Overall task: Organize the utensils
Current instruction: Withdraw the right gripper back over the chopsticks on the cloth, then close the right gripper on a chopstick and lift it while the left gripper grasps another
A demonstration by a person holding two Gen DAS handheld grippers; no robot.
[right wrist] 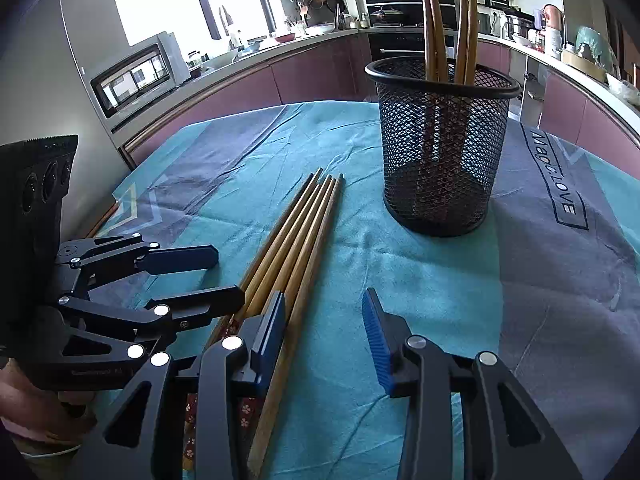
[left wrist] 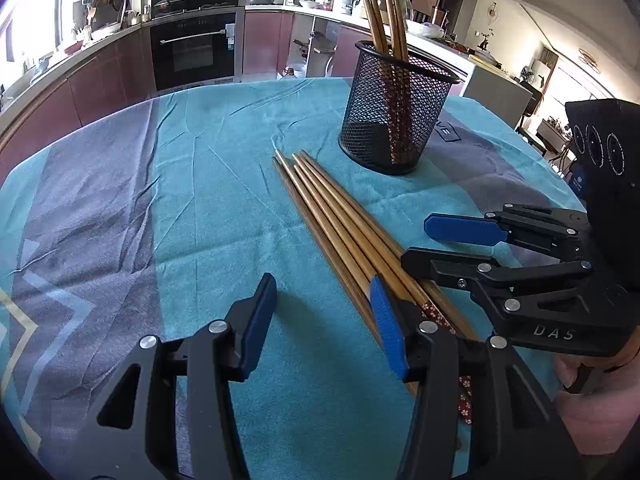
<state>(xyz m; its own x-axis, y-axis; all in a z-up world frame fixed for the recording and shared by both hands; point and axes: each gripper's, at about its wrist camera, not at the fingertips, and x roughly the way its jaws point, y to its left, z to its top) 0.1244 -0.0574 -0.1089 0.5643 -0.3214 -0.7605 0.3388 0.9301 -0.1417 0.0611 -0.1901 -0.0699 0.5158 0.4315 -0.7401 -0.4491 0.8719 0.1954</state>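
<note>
Left wrist view: the left gripper [left wrist: 322,320] hangs low over the teal cloth [left wrist: 208,152] with its fingers apart and nothing between them. Its right pad sits right against the near end of the loose chopsticks [left wrist: 336,216], which lie side by side on the cloth, tips pointing toward the mesh cup [left wrist: 394,120]. The cup stands upright just past those tips, with more chopsticks [left wrist: 382,12] poking out the top. The right gripper [left wrist: 416,244] comes in from the right, fingers apart, lower finger lying over the bundle.

Right wrist view: same deal mirrored. The right gripper [right wrist: 324,324] has its fingers apart, nothing clamped, left pad resting at the edge of the chopsticks [right wrist: 296,236]. The left gripper [right wrist: 230,276] reaches in from the left, also spread. The cup [right wrist: 440,148] stands upright beyond, just right of the tips.
</note>
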